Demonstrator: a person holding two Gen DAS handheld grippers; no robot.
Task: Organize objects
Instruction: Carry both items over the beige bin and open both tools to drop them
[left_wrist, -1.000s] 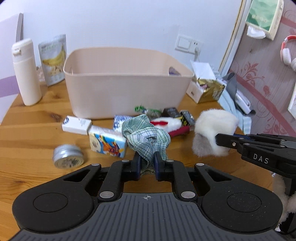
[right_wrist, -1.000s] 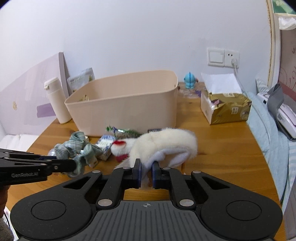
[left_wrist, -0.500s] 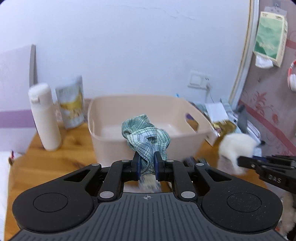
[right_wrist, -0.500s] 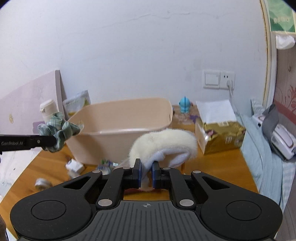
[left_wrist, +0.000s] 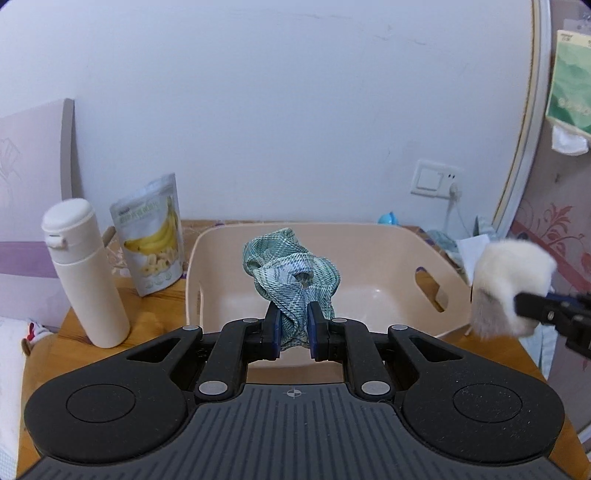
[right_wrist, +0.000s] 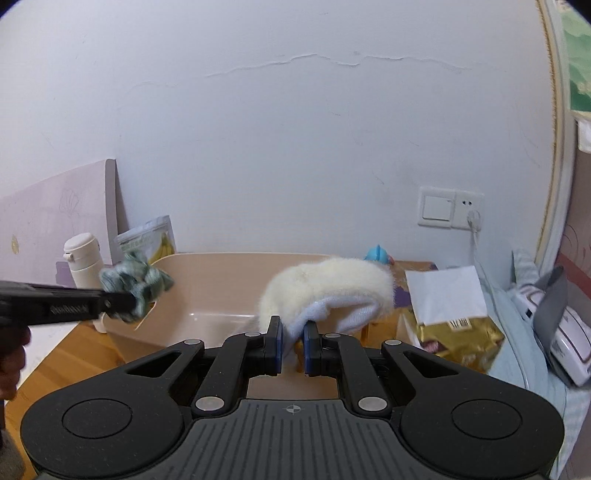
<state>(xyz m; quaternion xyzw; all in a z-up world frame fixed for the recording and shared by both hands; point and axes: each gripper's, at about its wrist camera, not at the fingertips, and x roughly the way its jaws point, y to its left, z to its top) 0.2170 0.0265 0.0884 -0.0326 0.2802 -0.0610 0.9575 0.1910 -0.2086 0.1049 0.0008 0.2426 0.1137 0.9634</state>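
— Green plaid cloth, bunched up: what holds it?

— The left gripper (left_wrist: 293, 334) has it; its two fingers are pressed onto the scrunchie (left_wrist: 291, 282), which stands up between them, lifted in front of the open bin (left_wrist: 373, 240).

— And the other tongs?

— The right gripper (right_wrist: 293, 345) is clamped on the white furry cloth (right_wrist: 325, 286), which arches up from the blue pads and hangs at the bin's right end, in the air.

— What is in the bin?

— The part of the floor that shows is bare beige plastic, with a handle slot in the right wall.

— Beyond that?

— On the wooden table (left_wrist: 147, 314), left of the bin, stands a white bottle (left_wrist: 86, 273), upright, and behind it a banana chip pouch (left_wrist: 151, 240) leans near the wall. To the right sits a gold tissue box (right_wrist: 458, 332). A small blue figure (right_wrist: 378, 254) stands behind the bin's far rim, and a switch and socket (right_wrist: 450, 206) are on the wall.
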